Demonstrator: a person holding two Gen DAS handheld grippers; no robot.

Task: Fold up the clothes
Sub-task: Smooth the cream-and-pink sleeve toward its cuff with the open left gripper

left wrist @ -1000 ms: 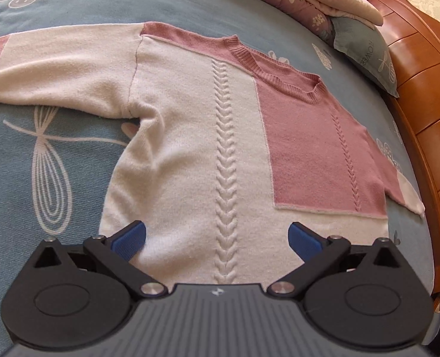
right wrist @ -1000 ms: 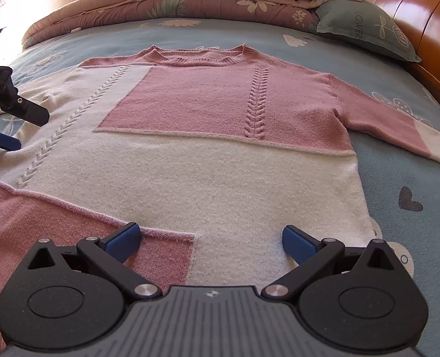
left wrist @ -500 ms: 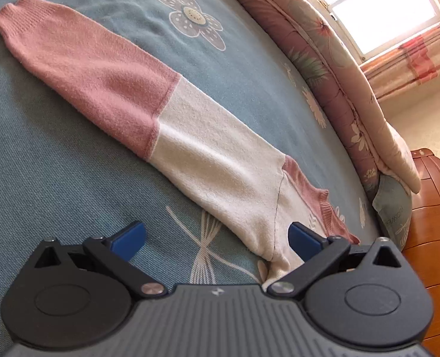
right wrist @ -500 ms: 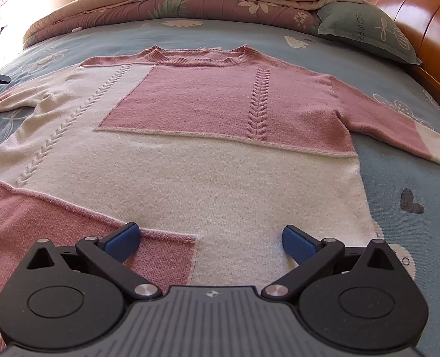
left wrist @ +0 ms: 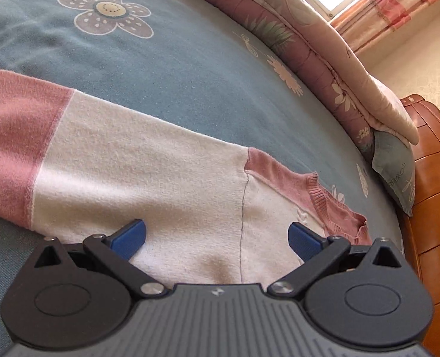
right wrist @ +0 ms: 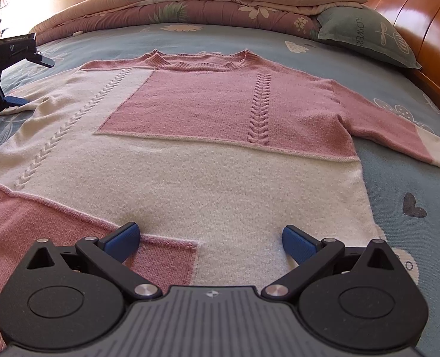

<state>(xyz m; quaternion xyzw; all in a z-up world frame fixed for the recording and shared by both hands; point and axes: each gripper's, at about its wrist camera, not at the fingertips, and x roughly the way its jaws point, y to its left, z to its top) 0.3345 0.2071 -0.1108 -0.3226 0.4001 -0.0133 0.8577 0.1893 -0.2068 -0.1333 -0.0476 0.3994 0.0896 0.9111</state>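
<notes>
Sweater (right wrist: 220,154) lies flat, face up on the bed (right wrist: 398,95), both sleeves out; left gripper (left wrist: 217,235) low over the left sleeve (left wrist: 130,160) at the shoulder seam, jaws spread; right gripper (right wrist: 209,238) at the hem, jaws spread, holding nothing; risk: pinching bedsheet along with knit, or a single layer, so the fold drags skewed.
</notes>
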